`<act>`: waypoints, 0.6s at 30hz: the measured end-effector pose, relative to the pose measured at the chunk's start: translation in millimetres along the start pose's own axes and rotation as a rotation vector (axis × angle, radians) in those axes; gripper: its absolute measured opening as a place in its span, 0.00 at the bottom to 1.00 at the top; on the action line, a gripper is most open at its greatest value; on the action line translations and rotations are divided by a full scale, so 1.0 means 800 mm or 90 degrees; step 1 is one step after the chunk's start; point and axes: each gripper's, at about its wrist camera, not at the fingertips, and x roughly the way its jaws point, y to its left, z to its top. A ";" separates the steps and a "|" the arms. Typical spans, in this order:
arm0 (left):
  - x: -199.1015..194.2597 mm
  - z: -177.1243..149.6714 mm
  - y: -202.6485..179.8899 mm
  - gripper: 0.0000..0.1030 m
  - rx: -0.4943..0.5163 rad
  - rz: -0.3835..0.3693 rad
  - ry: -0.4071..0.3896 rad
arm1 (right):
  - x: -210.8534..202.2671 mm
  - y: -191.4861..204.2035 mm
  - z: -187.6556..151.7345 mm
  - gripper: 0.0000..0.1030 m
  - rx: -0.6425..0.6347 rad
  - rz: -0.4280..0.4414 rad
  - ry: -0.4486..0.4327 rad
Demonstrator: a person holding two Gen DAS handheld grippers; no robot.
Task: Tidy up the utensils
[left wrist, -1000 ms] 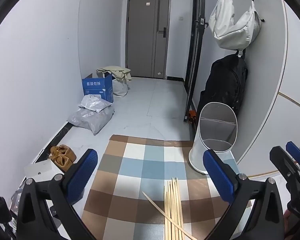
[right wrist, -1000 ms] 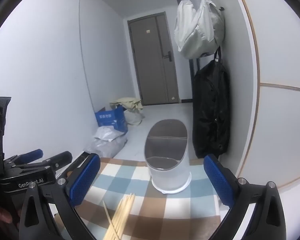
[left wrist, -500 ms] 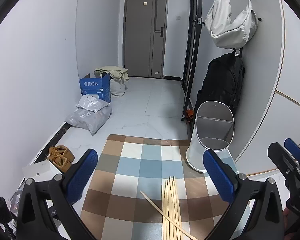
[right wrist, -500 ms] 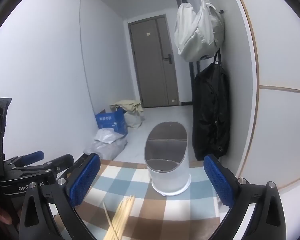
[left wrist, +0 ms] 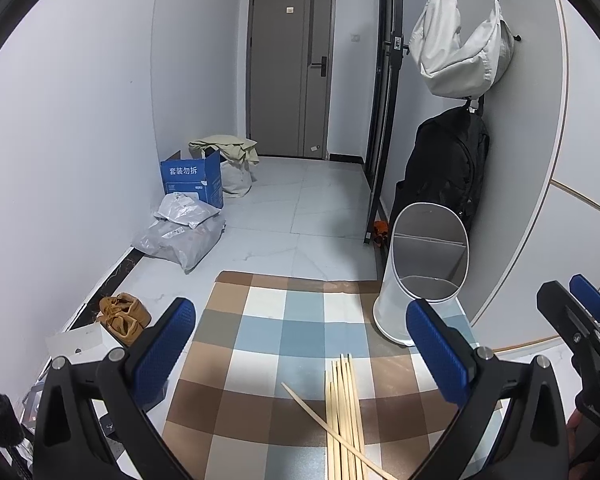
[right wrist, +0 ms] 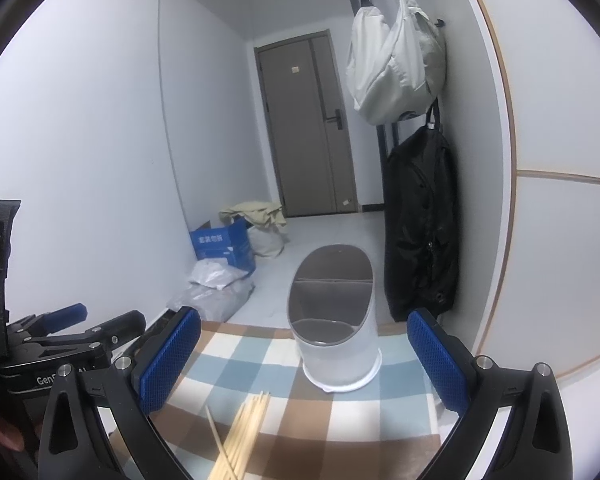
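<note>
The left hand-held gripper (left wrist: 300, 354) is wide open and holds nothing. It hangs over the checked cloth (left wrist: 260, 344), brown, blue and white, soft and flat. The chopsticks (left wrist: 342, 412) lie just ahead of it, thin pale wooden sticks side by side, with one slanting across them. I think it is best to pinch them near the middle so they do not tip. Right of them stands the white holder (left wrist: 418, 276), smooth, tall and rounded. The right hand-held gripper (right wrist: 304, 360) is open and empty too.
</note>
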 end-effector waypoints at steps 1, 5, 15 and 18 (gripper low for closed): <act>0.000 0.000 0.000 0.99 0.000 0.000 0.000 | 0.000 0.000 -0.001 1.00 0.000 0.002 0.001; -0.001 0.000 0.000 0.99 0.002 0.003 -0.002 | 0.000 -0.001 0.000 1.00 0.004 0.008 0.004; -0.002 0.000 0.000 0.99 0.003 0.002 -0.002 | 0.000 0.001 -0.001 1.00 -0.006 0.000 -0.002; -0.002 0.000 -0.001 0.99 0.003 0.003 -0.003 | 0.000 0.001 0.000 1.00 -0.005 -0.001 -0.004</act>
